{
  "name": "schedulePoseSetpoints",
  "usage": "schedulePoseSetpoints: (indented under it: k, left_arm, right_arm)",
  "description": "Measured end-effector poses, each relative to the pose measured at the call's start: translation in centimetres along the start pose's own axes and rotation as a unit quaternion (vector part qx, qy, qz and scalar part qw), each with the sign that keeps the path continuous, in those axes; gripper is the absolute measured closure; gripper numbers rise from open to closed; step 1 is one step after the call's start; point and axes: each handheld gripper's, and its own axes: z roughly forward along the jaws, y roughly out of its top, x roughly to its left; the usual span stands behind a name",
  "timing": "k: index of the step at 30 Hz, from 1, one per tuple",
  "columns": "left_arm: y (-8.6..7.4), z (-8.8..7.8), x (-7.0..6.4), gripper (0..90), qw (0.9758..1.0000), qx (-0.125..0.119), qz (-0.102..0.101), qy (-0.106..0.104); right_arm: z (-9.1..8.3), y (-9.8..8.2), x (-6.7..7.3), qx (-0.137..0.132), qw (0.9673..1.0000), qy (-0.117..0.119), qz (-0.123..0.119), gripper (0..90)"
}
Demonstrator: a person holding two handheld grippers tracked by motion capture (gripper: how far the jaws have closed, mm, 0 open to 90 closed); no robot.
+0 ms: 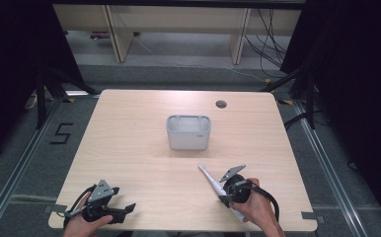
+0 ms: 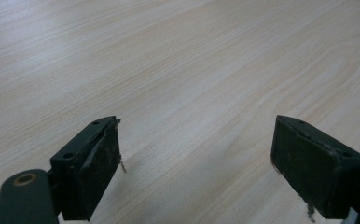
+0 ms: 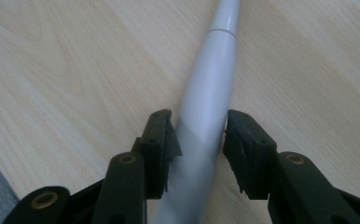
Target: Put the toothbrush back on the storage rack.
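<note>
A white electric toothbrush (image 1: 209,177) lies flat on the wooden table (image 1: 144,163) near the front right, its thin neck pointing towards the back left. My right gripper (image 1: 225,196) comes down over its thick handle. In the right gripper view both black pads (image 3: 162,140) touch the sides of the toothbrush handle (image 3: 206,107), so the right gripper (image 3: 199,122) is shut on it. My left gripper (image 1: 123,201) rests at the front left corner. Its jaws stand wide apart in the left gripper view, where the left gripper (image 2: 197,140) has only bare wood between them.
A light grey rectangular holder (image 1: 188,132) with an open top stands at the table's middle. A round cable hole (image 1: 221,104) sits at the back right. The table's front edge runs just below both hands.
</note>
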Motion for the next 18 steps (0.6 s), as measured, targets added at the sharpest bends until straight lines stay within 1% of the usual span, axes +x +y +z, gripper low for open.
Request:
schedulePoseSetpoints:
  k: [1, 2, 3, 4, 5, 6, 7, 9, 10, 11, 12, 13, 15, 16, 17, 18]
  left_arm:
    - [0.0, -0.1, 0.1, 15.0, 1.0, 0.004, 0.005, 0.001]
    - [0.0, 0.0, 0.0, 15.0, 1.0, 0.0, 0.0, 0.0]
    - [0.0, 0.0, 0.0, 15.0, 1.0, -0.001, 0.0, 0.001]
    - [0.0, 0.0, 0.0, 15.0, 1.0, -0.002, 0.0, 0.001]
    - [0.0, 0.0, 0.0, 15.1, 1.0, -0.001, 0.001, 0.001]
    - [0.0, 0.0, 0.0, 15.1, 1.0, -0.002, 0.001, 0.001]
    - [0.0, 0.0, 0.0, 15.1, 1.0, -0.001, 0.001, 0.001]
    - [0.0, 0.0, 0.0, 15.1, 1.0, -0.002, 0.0, 0.0]
    - [0.0, 0.0, 0.0, 15.1, 1.0, -0.003, -0.001, 0.0]
    - [0.0, 0.0, 0.0, 15.1, 1.0, -0.002, 0.0, 0.0]
    - [0.0, 0.0, -0.1, 15.1, 1.0, -0.003, -0.002, -0.001]
    - [0.0, 0.0, -0.1, 15.1, 1.0, -0.003, -0.002, 0.0]
    - [0.0, 0.0, -0.1, 15.2, 1.0, -0.002, -0.002, -0.001]
    - [0.0, 0.0, -0.1, 15.2, 1.0, 0.0, -0.002, -0.002]
    - [0.0, 0.0, -0.1, 15.2, 1.0, 0.0, -0.001, -0.002]
    - [0.0, 0.0, -0.1, 15.2, 1.0, -0.001, -0.002, -0.003]
  right_arm:
    - [0.0, 0.1, -0.1, 0.003, 1.0, -0.001, -0.004, 61.0]
    - [0.0, 0.2, -0.1, 0.006, 1.0, 0.0, -0.004, 61.2]
    - [0.1, 0.3, 0.0, 0.012, 0.9999, 0.004, -0.003, 61.5]
    - [0.0, 0.4, -0.1, 0.013, 0.9999, 0.003, -0.008, 61.7]
    - [0.1, 0.5, 0.0, 0.021, 0.9998, 0.005, -0.002, 62.0]
    - [0.2, 0.6, 0.0, 0.025, 0.9997, -0.004, -0.003, 62.2]
    - [0.0, 0.6, 0.1, 0.034, 0.9994, -0.003, 0.009, 62.5]
    - [0.1, 0.8, -0.2, 0.031, 0.9993, 0.004, -0.02, 63.1]
    - [0.1, 0.8, -0.2, 0.037, 0.9992, 0.004, -0.017, 63.2]
    - [0.0, 0.9, -0.3, 0.042, 0.9989, 0.005, -0.021, 63.4]
    - [0.0, 1.0, -0.2, 0.047, 0.9988, 0.006, -0.012, 63.4]
    - [0.0, 1.1, -0.3, 0.056, 0.9983, 0.003, -0.012, 63.3]
    - [0.0, 1.2, -0.4, 0.062, 0.9979, 0.006, -0.017, 63.3]
    - [0.1, 1.3, -0.5, 0.066, 0.9975, 0.009, -0.023, 63.3]
    - [0.0, 1.3, -0.4, 0.07, 0.9973, 0.005, -0.023, 63.4]
    - [0.0, 1.5, -0.4, 0.077, 0.9968, 0.011, -0.017, 63.4]
